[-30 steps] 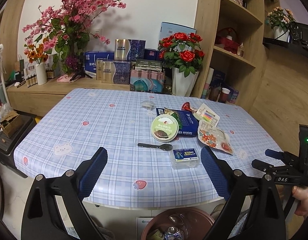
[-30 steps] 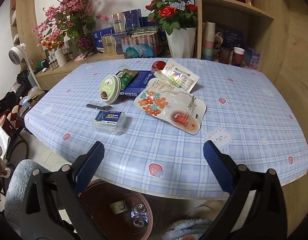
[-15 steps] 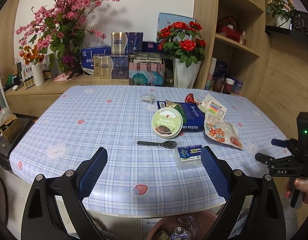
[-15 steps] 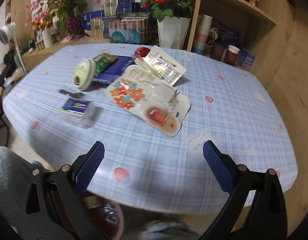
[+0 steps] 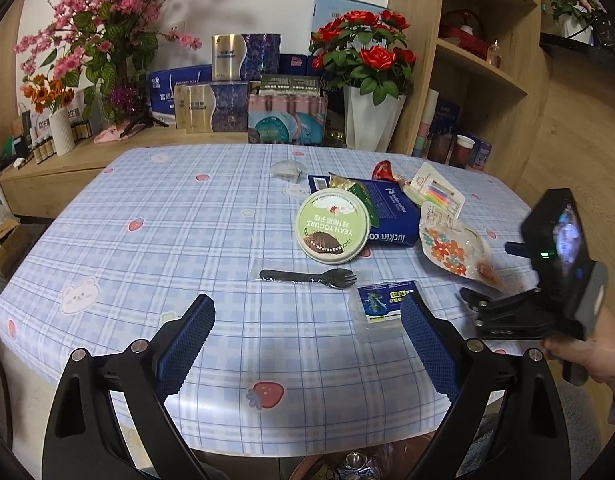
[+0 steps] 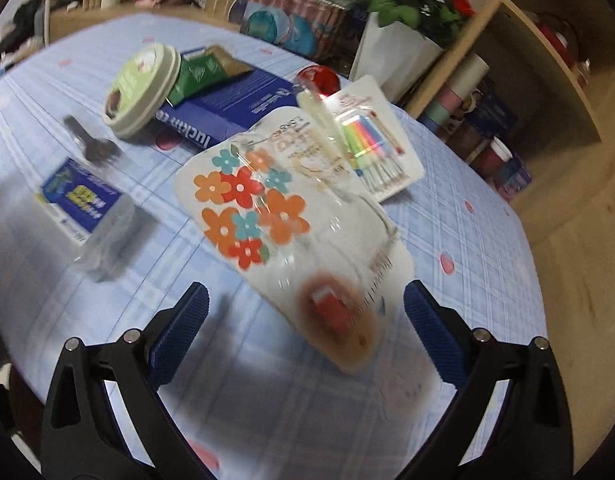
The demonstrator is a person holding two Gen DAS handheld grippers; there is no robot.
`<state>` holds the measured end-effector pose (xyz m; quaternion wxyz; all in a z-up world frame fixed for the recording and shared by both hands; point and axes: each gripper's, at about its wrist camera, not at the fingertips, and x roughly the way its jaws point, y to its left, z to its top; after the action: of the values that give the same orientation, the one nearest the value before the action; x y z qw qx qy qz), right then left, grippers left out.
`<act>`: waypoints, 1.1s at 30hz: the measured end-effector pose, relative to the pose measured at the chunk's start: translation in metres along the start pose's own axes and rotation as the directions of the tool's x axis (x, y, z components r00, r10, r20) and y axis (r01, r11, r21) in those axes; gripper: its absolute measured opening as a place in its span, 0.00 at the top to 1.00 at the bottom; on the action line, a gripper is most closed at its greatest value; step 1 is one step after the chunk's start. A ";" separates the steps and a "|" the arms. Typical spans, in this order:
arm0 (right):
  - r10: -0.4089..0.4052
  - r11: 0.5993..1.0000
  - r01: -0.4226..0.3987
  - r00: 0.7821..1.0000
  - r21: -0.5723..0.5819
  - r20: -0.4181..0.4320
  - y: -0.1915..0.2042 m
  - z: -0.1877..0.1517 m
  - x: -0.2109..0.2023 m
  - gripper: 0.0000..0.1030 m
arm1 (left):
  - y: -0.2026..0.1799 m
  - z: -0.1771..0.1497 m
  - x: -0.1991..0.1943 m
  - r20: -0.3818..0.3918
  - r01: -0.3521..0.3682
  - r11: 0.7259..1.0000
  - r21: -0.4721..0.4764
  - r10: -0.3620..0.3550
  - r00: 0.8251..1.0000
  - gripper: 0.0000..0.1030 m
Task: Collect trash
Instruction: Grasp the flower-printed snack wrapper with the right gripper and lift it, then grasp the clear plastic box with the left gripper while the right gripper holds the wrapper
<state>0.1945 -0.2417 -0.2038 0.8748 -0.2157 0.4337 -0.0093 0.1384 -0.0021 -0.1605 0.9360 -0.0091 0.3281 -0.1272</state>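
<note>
While the bin (image 5: 347,466) under the counter (image 5: 147,216) edge seems to hold a can already, though only a sliver shows, the trash is uncollected. Around the yogurt lid (image 5: 331,226): flowered wrapper (image 6: 267,216) right, fork (image 5: 307,277) in front. Right gripper (image 6: 305,324) has closed in on the wrapper; left gripper (image 5: 307,340) barely moved. Both jaws wide, empty.
</note>
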 end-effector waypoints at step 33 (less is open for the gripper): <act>0.134 0.907 -0.205 0.969 0.367 0.210 -0.071 -0.008 -0.057 0.82 | -0.069 -0.003 0.111 -0.278 0.077 0.997 0.010 -0.071 0.958 0.10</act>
<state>0.1651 -0.2972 -0.1371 0.9330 -0.0004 0.3599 0.0014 0.2034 -0.0959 -0.2239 0.8753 0.0060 0.4543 -0.1656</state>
